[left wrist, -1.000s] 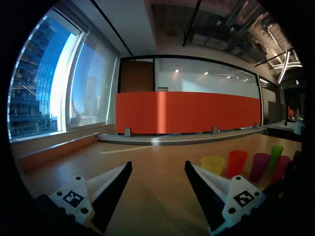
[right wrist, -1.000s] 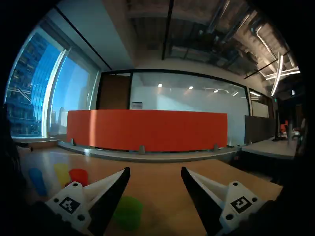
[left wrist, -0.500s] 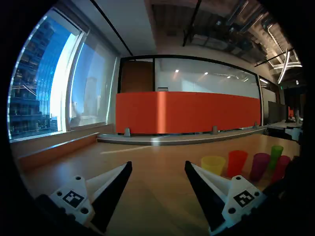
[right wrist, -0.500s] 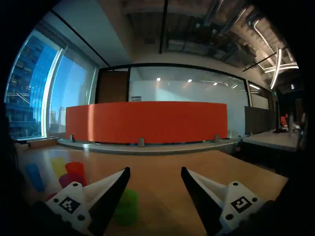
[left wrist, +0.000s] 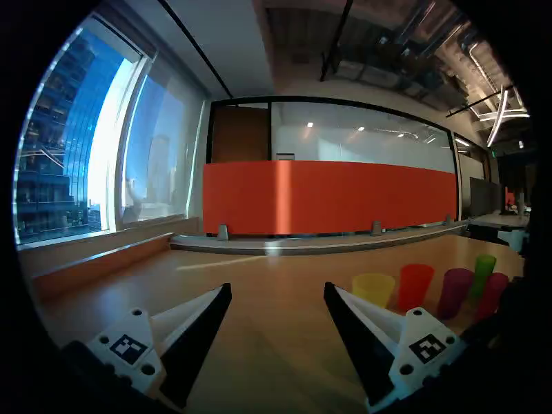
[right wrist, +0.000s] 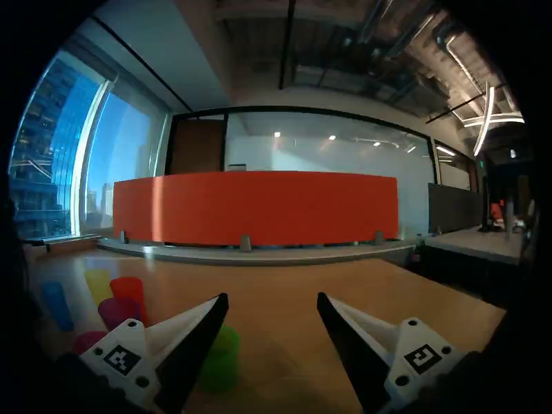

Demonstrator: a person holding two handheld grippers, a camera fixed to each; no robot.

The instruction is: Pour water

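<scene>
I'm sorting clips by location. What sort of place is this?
Probably an office: a long wooden table with an orange divider panel, a glass-walled room behind it, and tall windows facing high-rise towers.

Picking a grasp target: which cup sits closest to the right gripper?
The green cup, beside the right gripper's finger; the other cups stand farther left.

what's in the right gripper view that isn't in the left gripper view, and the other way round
Right gripper view: the right gripper, open and empty, and a blue cup at the far left.
Left gripper view: the left gripper, open and empty.
Both: the yellow cup, red cup, purple cup, green cup and pink cup on the wooden table, plus the orange panel and the window.
</scene>
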